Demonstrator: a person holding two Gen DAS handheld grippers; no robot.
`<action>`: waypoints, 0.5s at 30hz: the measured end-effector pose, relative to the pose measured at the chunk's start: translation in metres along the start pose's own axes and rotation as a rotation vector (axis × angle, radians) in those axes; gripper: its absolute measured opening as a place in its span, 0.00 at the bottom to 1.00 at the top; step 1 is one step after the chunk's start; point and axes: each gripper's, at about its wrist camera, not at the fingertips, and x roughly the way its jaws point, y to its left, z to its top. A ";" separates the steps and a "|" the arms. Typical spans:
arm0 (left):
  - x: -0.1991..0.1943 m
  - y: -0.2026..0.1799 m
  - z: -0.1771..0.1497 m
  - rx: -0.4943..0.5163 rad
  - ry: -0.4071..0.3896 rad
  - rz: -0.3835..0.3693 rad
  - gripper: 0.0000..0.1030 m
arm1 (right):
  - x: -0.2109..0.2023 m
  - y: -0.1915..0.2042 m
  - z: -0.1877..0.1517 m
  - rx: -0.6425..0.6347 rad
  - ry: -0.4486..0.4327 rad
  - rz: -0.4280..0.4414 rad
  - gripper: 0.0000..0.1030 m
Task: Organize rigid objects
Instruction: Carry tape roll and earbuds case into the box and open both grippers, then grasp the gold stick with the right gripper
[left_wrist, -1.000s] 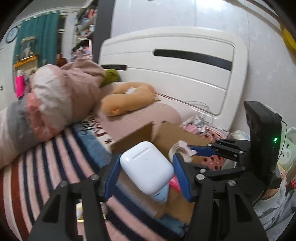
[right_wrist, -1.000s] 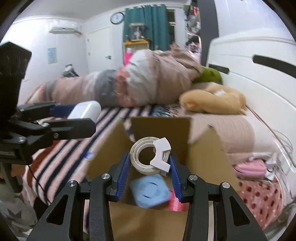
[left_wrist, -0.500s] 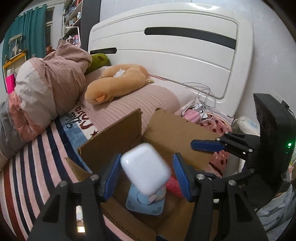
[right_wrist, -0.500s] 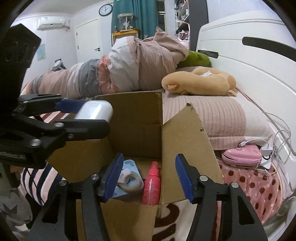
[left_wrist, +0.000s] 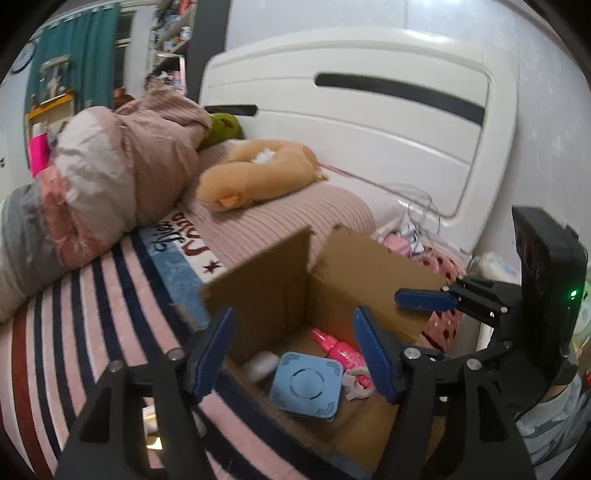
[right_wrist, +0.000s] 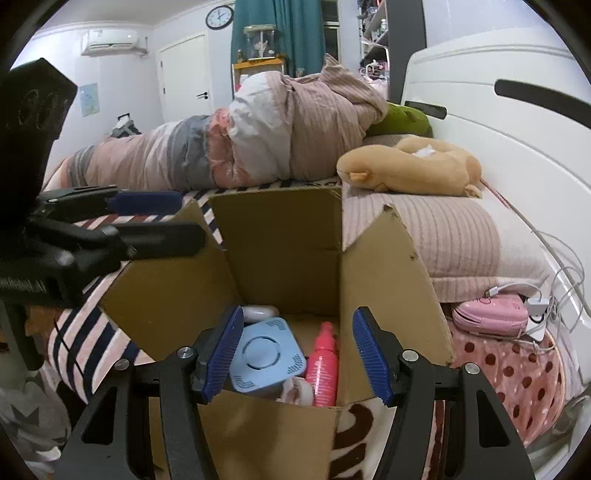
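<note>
From the left wrist camera, the left gripper (left_wrist: 291, 350) hangs over the open brown cardboard box (left_wrist: 266, 291) with its blue-padded fingers (left_wrist: 210, 350) spread wide and nothing between them. On the box floor lie a white rounded earbud case (left_wrist: 260, 365) by the near left wall, a light blue square plastic device with a round centre (left_wrist: 306, 384) just right of it, a pink spray bottle (left_wrist: 338, 349) lying behind that, and a pale tape ring (left_wrist: 354, 382) touching the bottle's lower end. The right gripper (left_wrist: 424, 300) reaches in from the right above the box's far flap. The box sits on a striped pink and navy blanket (left_wrist: 74, 314), with an orange plush pillow (left_wrist: 258, 177) further back

From the right wrist camera, the right gripper (right_wrist: 295, 354) is held before the same box (right_wrist: 280, 240), its fingers (right_wrist: 369, 354) also wide apart and empty. Inside, the earbud case (right_wrist: 258, 314) lies at the back left, touching the blue device (right_wrist: 266, 356); the pink bottle (right_wrist: 327, 363) lies to the right of the device, and the tape ring (right_wrist: 297, 391) is at the front. The left gripper (right_wrist: 147, 218) shows at left above the box's flap
</note>
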 end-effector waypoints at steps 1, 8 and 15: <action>-0.010 0.007 -0.002 -0.013 -0.013 0.013 0.62 | -0.002 0.003 0.002 -0.004 -0.003 0.003 0.57; -0.076 0.068 -0.028 -0.105 -0.076 0.142 0.64 | -0.019 0.060 0.028 -0.061 -0.088 0.131 0.57; -0.121 0.135 -0.077 -0.196 -0.068 0.255 0.65 | 0.001 0.157 0.041 -0.203 -0.062 0.314 0.57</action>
